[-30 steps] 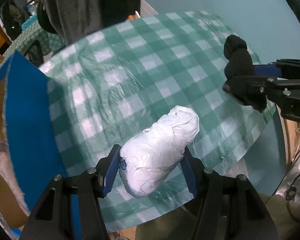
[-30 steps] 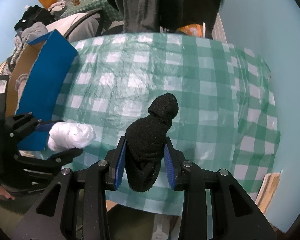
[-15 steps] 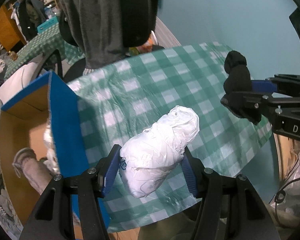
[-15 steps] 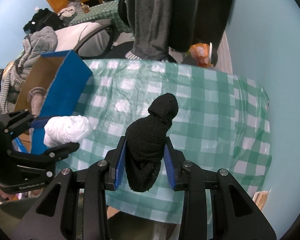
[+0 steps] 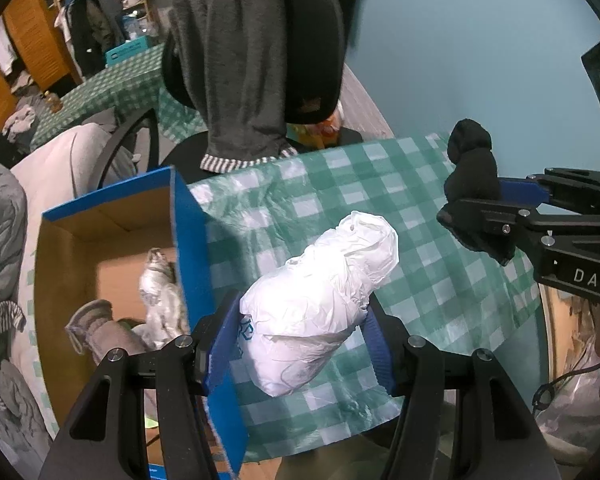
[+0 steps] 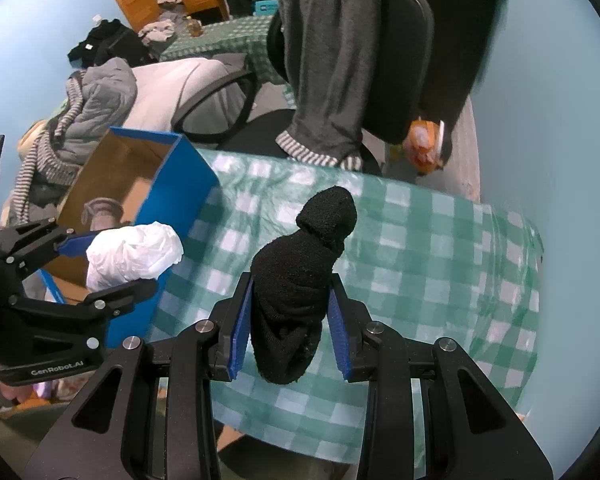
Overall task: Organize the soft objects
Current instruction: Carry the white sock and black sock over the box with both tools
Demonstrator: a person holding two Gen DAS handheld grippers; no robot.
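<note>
Both grippers have risen since a second ago, so the worktop (image 5: 440, 280) in its green check cloth now sits lower and the open blue box (image 5: 188, 248) at its left edge shows its inside. The left gripper (image 5: 300, 344) is clamped on a crumpled white plastic bag (image 5: 320, 300), held in the air just beside the box's near blue wall. The right gripper (image 6: 290, 332) grips a rolled black sock (image 6: 296, 280) above the middle of the cloth, well clear of the box. The cloth is bare from the box to the far edge, where a chair (image 6: 400, 60) draped with a grey garment (image 6: 328, 60) stands close.
</note>
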